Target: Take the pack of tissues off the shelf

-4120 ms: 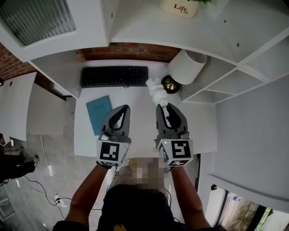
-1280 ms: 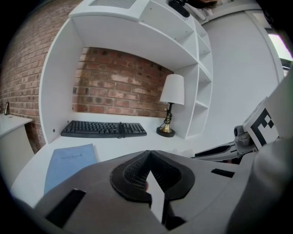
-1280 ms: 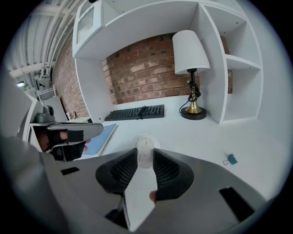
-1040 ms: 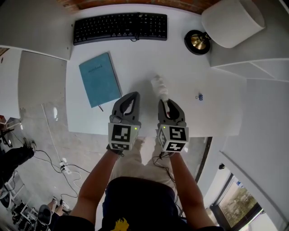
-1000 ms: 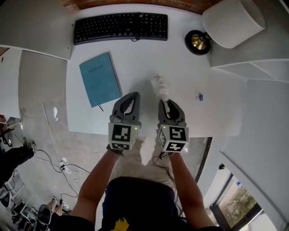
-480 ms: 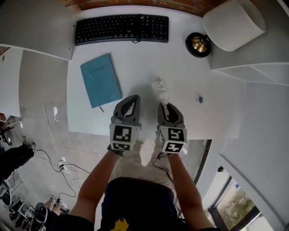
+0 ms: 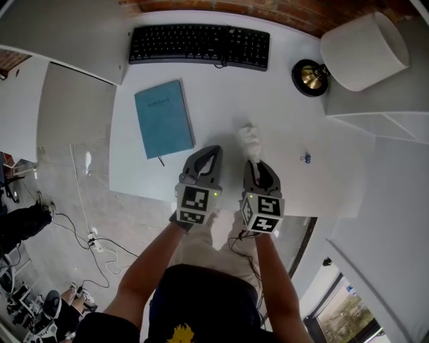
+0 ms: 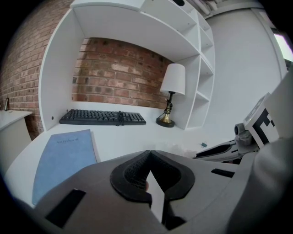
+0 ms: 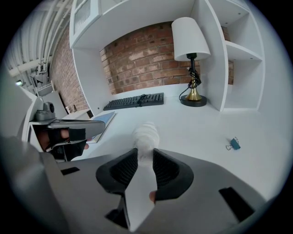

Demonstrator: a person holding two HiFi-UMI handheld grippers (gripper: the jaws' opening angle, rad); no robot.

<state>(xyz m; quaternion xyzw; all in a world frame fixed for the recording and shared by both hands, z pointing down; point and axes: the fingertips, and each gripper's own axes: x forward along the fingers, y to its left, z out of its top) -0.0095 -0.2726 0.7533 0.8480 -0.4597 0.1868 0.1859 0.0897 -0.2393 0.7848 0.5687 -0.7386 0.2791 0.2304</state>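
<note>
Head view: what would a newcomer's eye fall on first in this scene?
First comes the white pack of tissues, clamped in the right tool over the front part of the white desk. Next is the blue notebook lying flat to its left. The black keyboard and the white lamp stand along the back, by the brick wall.

Head view steeply downward; both gripper views low across same desk [image 7: 281, 114]

Open table [image 7: 281, 134] runs ahead of the left tongs [image 7: 213, 150] to the keyboard [image 7: 201, 45]. A notebook [image 7: 164, 118] lies leftward, a lamp base [image 7: 310, 76] far right.
</note>
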